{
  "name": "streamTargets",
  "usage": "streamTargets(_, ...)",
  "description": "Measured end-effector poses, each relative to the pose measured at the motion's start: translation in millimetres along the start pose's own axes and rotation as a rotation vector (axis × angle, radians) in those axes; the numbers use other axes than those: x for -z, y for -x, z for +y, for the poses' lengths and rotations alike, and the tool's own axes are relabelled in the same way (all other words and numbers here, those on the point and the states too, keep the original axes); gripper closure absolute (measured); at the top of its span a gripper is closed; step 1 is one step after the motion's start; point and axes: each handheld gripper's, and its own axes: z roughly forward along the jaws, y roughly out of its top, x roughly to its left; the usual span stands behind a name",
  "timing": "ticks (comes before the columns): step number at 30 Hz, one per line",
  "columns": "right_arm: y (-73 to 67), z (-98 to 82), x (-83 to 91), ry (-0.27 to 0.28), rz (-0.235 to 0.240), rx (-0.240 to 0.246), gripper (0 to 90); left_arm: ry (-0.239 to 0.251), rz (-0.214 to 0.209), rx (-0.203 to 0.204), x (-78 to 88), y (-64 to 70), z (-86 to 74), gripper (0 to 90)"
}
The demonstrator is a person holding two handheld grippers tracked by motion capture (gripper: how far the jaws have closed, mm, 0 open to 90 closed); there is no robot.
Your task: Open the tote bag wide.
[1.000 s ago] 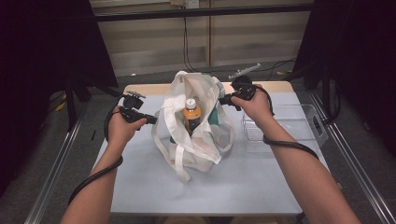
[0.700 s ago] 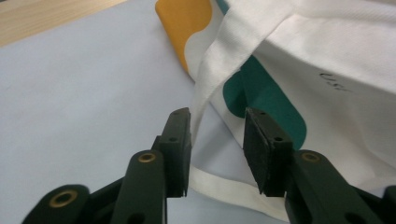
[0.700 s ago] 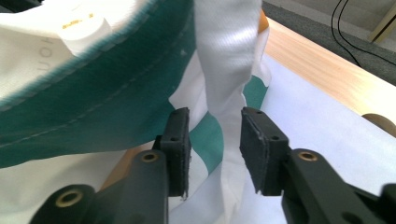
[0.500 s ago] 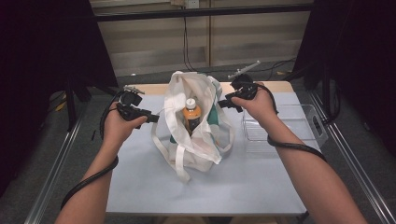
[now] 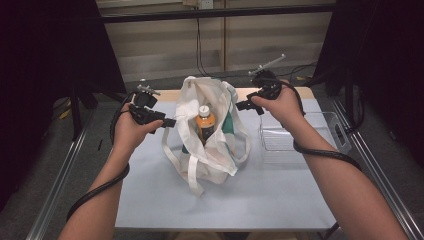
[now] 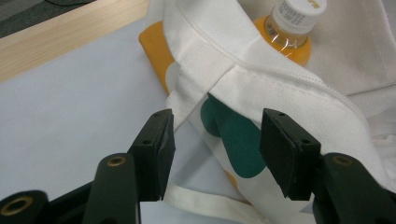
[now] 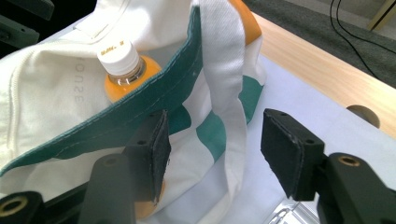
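Pale-blue surface [image 5: 150, 200]: white cloth tote bag [image 5: 210, 150] w/ orange-drink plastic bottle [image 5: 205, 120] inside; left hand-held gripper [image 5: 170, 122] at 9 o'clock, right hand-held gripper [image 5: 241, 106] at 3 o'clock, both jaws just opened, half-open, gripping nothing.

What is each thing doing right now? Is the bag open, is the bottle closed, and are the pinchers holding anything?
Tote bag: open at the top, standing.
Orange drink bottle: upright inside the bag, white cap on.
Left gripper: jaws just opened, gripping nothing.
Right gripper: jaws just opened, gripping nothing.
Clear tray: empty, beside the bag.
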Motion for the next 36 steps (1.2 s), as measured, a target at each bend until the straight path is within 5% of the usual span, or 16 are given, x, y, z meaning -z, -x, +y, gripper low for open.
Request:
streamTargets(23,-12.3,27.7,10.4,0.014,-0.008,0.020,42.8,0.010,-0.014,-0.003,2.5,9.3,13.7,42.5)
streamTargets(36,-24.5,33.2,-7.4,0.007,0.012,0.029,42.8,0.013,-0.063,-0.031,3.9,22.9,13.9,32.8)
